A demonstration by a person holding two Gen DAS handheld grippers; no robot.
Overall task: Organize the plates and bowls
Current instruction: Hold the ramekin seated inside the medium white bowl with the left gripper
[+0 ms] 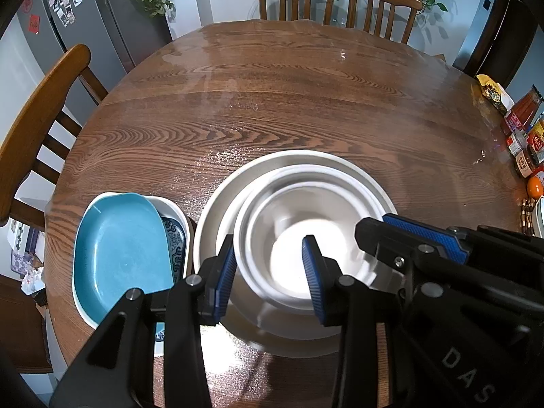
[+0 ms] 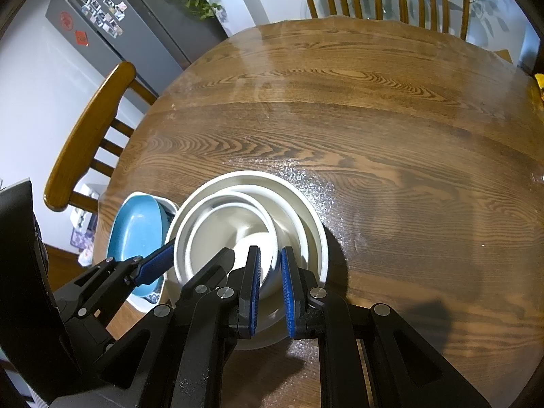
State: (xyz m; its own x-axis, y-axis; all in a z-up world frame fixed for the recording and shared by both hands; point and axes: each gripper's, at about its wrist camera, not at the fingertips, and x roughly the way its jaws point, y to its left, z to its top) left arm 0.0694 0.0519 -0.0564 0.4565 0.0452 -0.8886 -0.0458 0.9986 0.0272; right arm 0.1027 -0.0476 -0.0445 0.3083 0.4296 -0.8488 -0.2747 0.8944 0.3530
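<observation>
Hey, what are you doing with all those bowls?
Someone is tidying dishes with two hand-held grippers. White bowls sit nested inside each other on the wooden table. The left gripper straddles an inner bowl's rim, and the right gripper pinches a rim on the other side. Beside them, a blue plate lies on other plates.

patterned plate [image 1: 175, 243]: mostly hidden under blue plate [image 1: 119, 255]; jar [image 1: 525, 165] labels: unreadably small

The white letters "DAS" stand on the black body of the right gripper [image 1: 374, 238], low in the left wrist view. The jar labels [image 1: 523, 136] at the desk edge and the red signs on the fridge [image 2: 81, 37] are too small to read.
</observation>
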